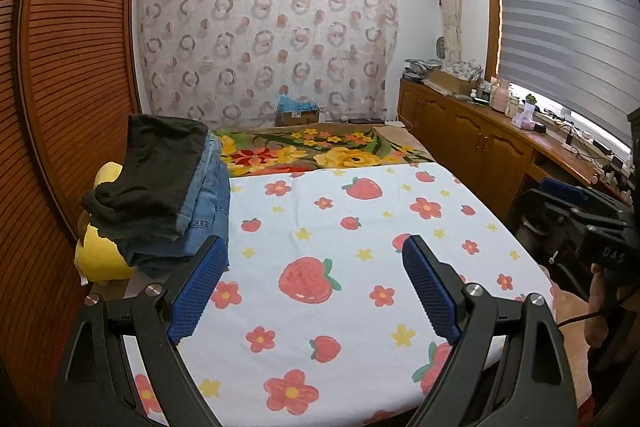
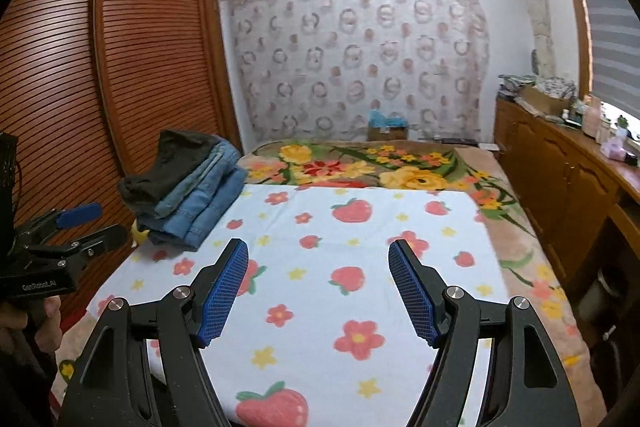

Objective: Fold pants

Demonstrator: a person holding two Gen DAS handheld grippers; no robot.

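A pile of folded pants lies at the left edge of the bed, with a black pair (image 1: 160, 167) on top of blue jeans (image 1: 206, 215). The right wrist view shows the same black pair (image 2: 176, 159) and jeans (image 2: 208, 197). My left gripper (image 1: 315, 243) hovers open over the strawberry-print sheet (image 1: 360, 223), its left fingertip close beside the pile and nothing between the pads. My right gripper (image 2: 318, 244) is also open and empty above the sheet (image 2: 360, 239), right of the pile. Each gripper shows at the edge of the other's view: the left gripper (image 2: 90, 223) and the right gripper (image 1: 560, 199).
A yellow plush toy (image 1: 100, 259) sits under the pile at the bed's left edge. A slatted wooden wardrobe (image 1: 72, 67) stands close on the left. A floral blanket (image 1: 320, 147) covers the far end of the bed. A cluttered wooden cabinet (image 1: 472, 143) runs along the right.
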